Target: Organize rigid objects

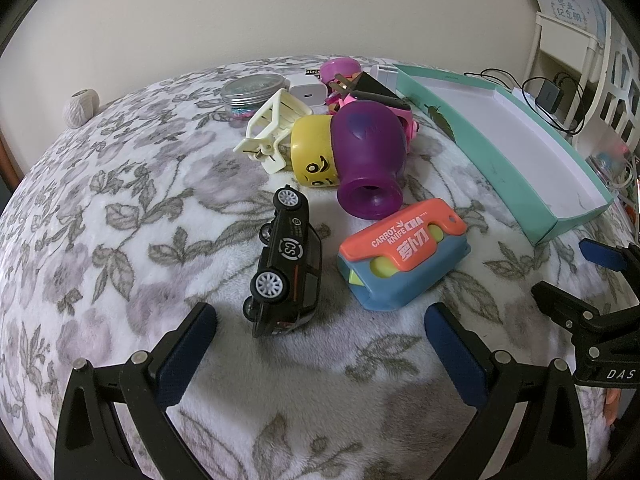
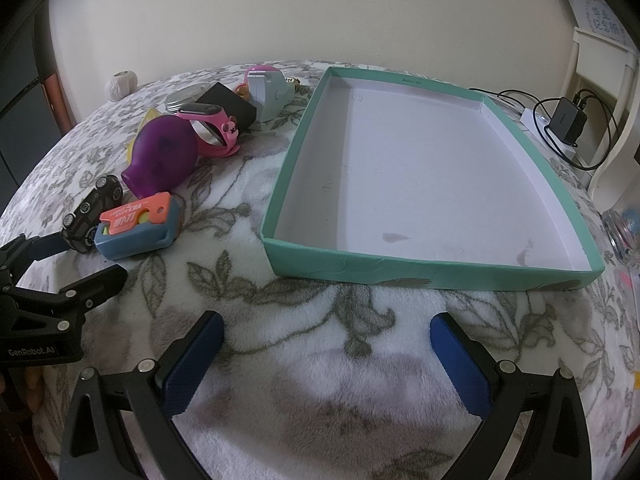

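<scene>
Found left gripper spread wide and empty, just short of black die-cast toy car tipped on floral fleece blanket. Found right gripper likewise unclenched before empty teal cardboard tray. Judged first pick pending: advance, straddle car, clench.

The teal box lies open-topped with bare floor inside, so entry from above is unobstructed. Left of the box a strip of blanket stays free. Beyond that strip the carrot knife case, purple vase and toy car crowd together.
</scene>
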Tool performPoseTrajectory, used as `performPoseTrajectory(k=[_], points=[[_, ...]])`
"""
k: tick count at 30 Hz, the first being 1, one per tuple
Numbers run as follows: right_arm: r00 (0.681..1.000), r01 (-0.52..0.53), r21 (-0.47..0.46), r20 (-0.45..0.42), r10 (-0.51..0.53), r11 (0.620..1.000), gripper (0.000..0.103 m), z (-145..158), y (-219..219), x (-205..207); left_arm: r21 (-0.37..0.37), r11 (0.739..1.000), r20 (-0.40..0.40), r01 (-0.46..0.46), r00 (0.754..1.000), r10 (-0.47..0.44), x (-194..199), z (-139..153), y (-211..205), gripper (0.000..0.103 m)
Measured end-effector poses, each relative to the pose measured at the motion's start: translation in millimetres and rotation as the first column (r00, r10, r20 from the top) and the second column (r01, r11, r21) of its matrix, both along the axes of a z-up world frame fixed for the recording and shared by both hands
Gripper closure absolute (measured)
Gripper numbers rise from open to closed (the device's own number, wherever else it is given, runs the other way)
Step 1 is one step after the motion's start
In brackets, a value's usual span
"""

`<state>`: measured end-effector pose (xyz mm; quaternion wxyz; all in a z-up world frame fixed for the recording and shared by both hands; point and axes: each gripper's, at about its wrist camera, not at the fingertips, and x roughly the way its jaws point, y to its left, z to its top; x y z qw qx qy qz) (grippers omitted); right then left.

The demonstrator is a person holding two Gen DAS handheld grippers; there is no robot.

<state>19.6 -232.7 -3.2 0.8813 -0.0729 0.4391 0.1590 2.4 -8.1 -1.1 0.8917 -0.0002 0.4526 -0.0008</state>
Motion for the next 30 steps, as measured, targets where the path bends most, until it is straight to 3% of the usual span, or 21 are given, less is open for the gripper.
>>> performPoseTrajectory(k=[23,30], points=[[1.0,0.0,-0.001,0.001,0.0,1.0,0.0,0.4,0.3,0.5,0.0,1.0,-0.001,0.003,1.0,-0.003,0.3,0.1,0.4,0.0],[1.0,-0.006,0.013,0.004,0.006,1.0,0.0,3.1,-1.6,-2.0,-0.004,0.999,0.023,0.052,0.998,-0.052,-2.4,8.1,0.9,0.0]])
